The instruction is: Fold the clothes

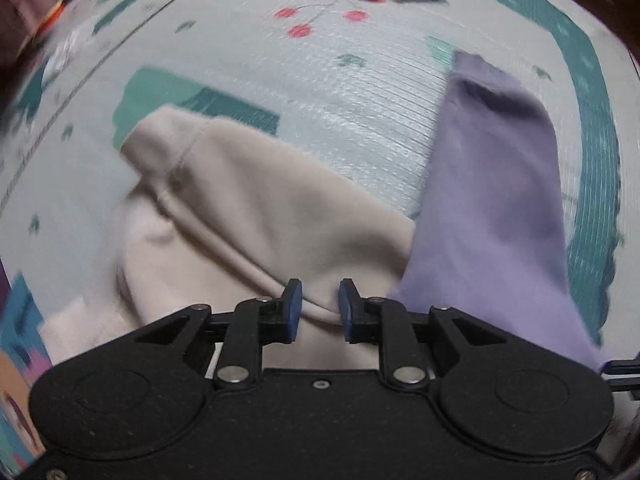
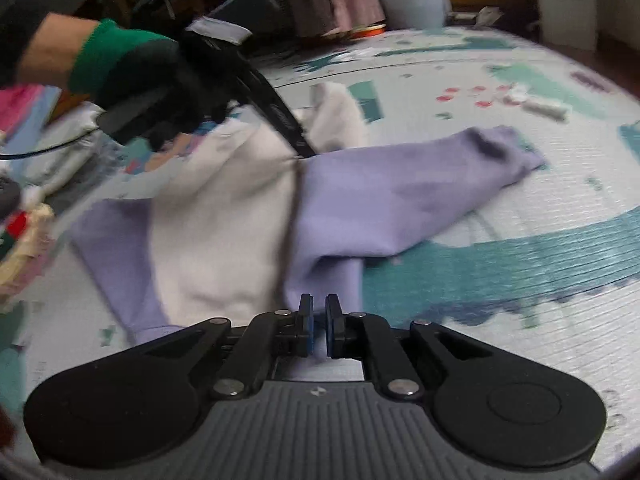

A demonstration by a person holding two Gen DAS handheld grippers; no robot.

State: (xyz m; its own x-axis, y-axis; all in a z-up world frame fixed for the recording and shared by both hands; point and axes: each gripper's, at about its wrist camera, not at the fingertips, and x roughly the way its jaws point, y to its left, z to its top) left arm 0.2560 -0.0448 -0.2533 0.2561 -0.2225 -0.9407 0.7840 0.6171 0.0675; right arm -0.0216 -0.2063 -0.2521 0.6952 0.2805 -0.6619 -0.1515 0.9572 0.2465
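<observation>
My left hand-held gripper (image 1: 319,306) hangs spread a little over the cream-and-lilac garment (image 1: 256,216) on the patterned floor mat (image 1: 360,100), pinching nothing. My right hand-held gripper (image 2: 319,330) stands nearly pressed together at the garment's near lilac edge; whether it pinches cloth I cannot tell.

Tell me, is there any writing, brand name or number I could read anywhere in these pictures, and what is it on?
No readable text in either view.
Right claw: a small pale mark on its grey ribbed body, too small to read.
Play mat: printed pictures only, flowers and teal shapes, no words.
Cream and purple garment: no label or print showing.
Clutter beyond the mat: too blurred to tell.
</observation>
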